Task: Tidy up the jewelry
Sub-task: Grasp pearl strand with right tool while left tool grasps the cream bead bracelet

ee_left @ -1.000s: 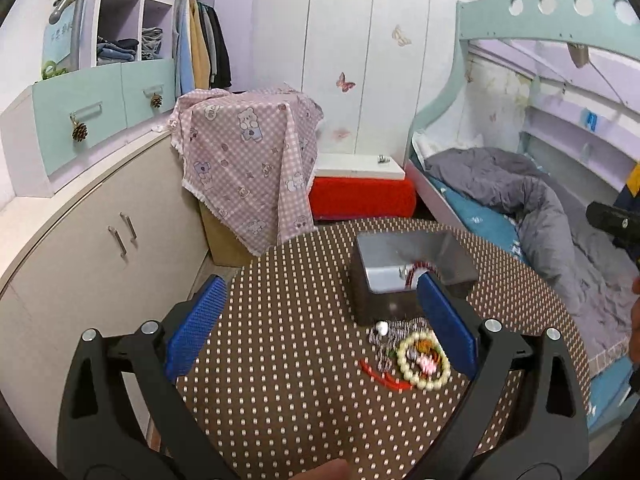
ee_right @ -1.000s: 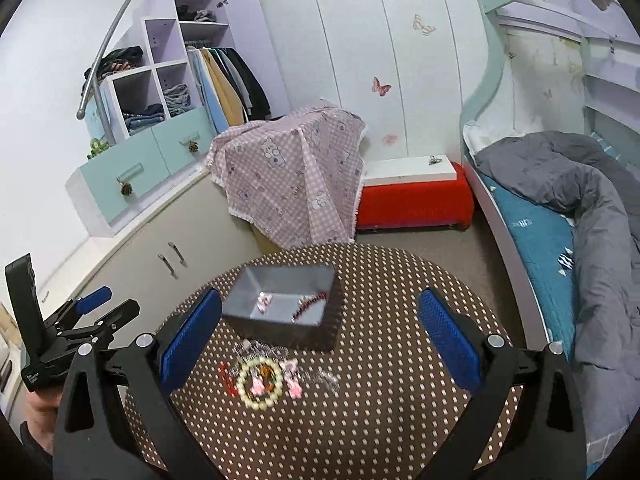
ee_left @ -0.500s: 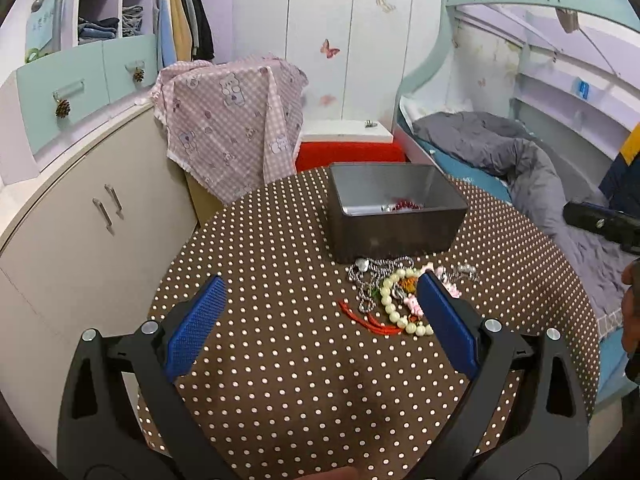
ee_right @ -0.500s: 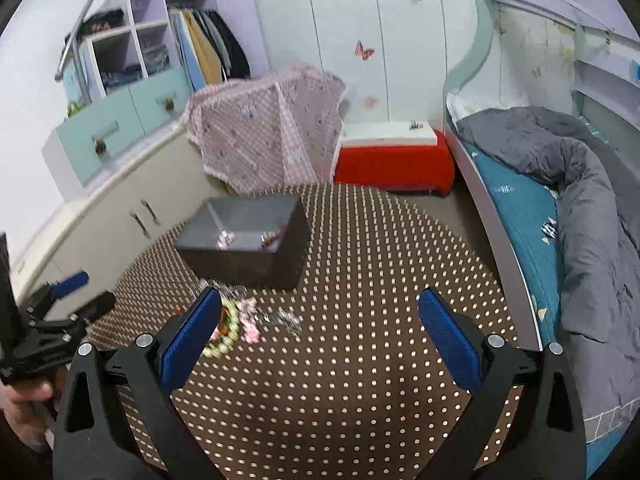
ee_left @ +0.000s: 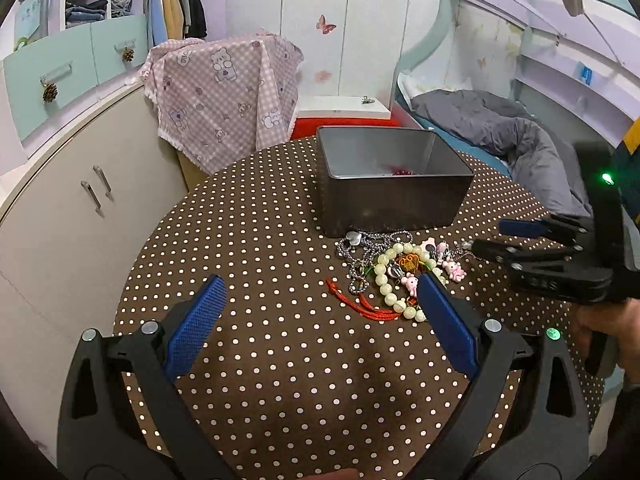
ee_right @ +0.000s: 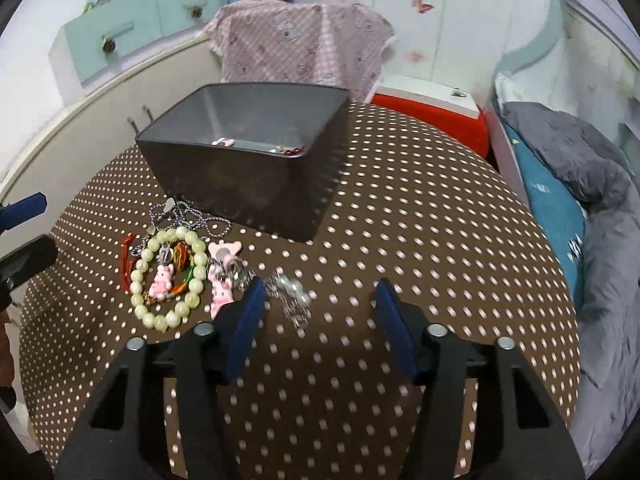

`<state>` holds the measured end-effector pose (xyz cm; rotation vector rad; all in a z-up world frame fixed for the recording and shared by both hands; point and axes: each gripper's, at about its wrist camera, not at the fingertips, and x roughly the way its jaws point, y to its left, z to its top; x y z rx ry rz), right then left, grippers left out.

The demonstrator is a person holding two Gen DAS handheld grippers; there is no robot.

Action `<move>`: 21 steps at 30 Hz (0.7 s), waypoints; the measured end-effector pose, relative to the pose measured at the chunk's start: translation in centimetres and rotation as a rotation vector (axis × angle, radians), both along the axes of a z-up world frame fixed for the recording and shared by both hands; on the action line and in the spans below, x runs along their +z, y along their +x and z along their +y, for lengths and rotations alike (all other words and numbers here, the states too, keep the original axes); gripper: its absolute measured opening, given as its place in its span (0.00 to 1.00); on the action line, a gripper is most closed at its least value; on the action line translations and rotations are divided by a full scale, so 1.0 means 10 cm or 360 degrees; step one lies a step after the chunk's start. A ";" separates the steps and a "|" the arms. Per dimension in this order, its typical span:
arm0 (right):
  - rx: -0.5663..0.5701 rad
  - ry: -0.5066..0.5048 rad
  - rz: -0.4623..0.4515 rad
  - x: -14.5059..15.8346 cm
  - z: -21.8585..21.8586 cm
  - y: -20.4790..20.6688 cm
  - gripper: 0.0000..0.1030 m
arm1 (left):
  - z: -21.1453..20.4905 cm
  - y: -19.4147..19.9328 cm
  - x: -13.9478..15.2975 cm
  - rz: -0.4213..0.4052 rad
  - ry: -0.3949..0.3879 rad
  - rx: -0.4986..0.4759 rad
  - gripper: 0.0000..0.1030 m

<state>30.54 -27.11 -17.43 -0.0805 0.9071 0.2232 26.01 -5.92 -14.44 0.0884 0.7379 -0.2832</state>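
A dark grey box (ee_left: 390,184) stands on the round polka-dot table (ee_left: 260,248), with a few jewelry pieces inside (ee_right: 256,144). In front of it lies a jewelry pile: pale green bead bracelet (ee_right: 168,276), silver ball chain (ee_left: 360,252), red cord (ee_left: 360,304), pink charms (ee_right: 222,292) and a silver crystal piece (ee_right: 290,296). My left gripper (ee_left: 320,316) is open and empty, low over the table, its right finger beside the pile. My right gripper (ee_right: 320,304) is open and empty, with the silver crystal piece just ahead between its fingers (ee_right: 250,320).
A pink checked cloth (ee_left: 224,92) covers something behind the table. White cabinets (ee_left: 60,200) run along the left. A red and white bench (ee_right: 432,108) and a bed with a grey duvet (ee_left: 500,140) stand to the right.
Both grippers have come down and closer to the jewelry pile. The right gripper's fingers have narrowed and moved up to the silver crystal piece.
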 end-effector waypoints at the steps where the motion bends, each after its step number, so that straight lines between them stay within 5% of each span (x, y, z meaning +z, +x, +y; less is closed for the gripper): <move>1: 0.0022 -0.0033 0.0017 -0.04 0.05 0.05 0.42 | -0.01 0.01 -0.01 0.0005 0.0004 0.0000 0.91; 7: 0.0083 -0.0023 0.0021 -0.07 0.15 -0.01 0.08 | -0.13 0.06 -0.11 0.0037 0.0044 -0.0024 0.91; 15: 0.0039 0.0035 0.0021 -0.07 0.00 -0.27 0.08 | -0.36 0.24 -0.38 0.0137 0.0199 -0.0052 0.77; 18: 0.0045 0.0025 0.0014 -0.08 0.01 -0.27 0.08 | -0.36 0.27 -0.41 0.0158 0.0169 -0.0047 0.75; 21: 0.0050 0.0013 0.0009 -0.08 0.03 -0.25 0.09 | -0.41 0.29 -0.41 0.0161 0.0194 -0.0079 0.60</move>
